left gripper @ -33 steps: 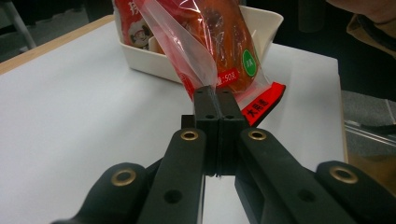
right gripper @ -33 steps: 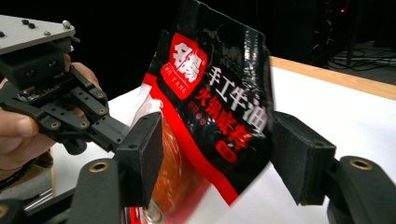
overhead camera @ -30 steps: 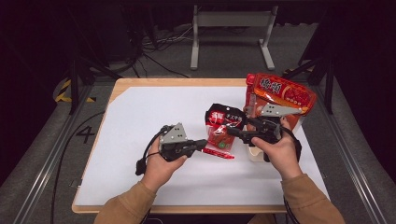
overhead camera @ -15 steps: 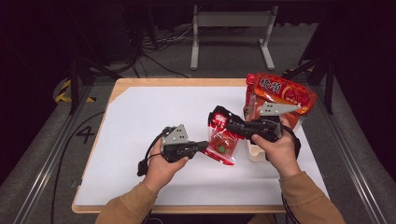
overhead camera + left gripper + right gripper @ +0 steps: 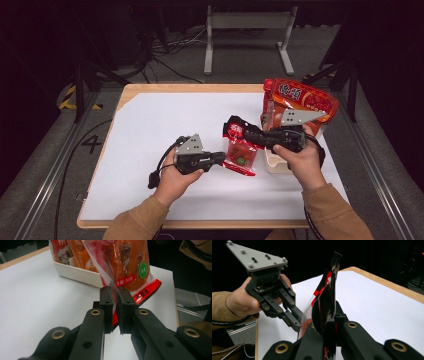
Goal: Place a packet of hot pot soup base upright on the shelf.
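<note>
Packet: small red-and-black plastic snack packet (image 5: 241,149), held above the table's (image 5: 150,125) right half, long axis slanting toward its near edge
Right gripper (image 5: 239,129): clamped on top end
Left gripper (image 5: 223,159): pinching lower edge; jaws just eased slightly
Behind: white box (image 5: 274,162), near right edge

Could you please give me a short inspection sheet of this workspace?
Surface: white table, wooden edge.
Job's things: snack packet held above the table between both grippers.
Clutter: white bin of red packets at the right.
Grippers: left hand-held gripper shut on the packet's lower edge; right hand-held gripper shut on its top; its jaws have just closed.
Cables: black cable from the left gripper.
Surroundings: dark floor, metal stand behind.
</note>
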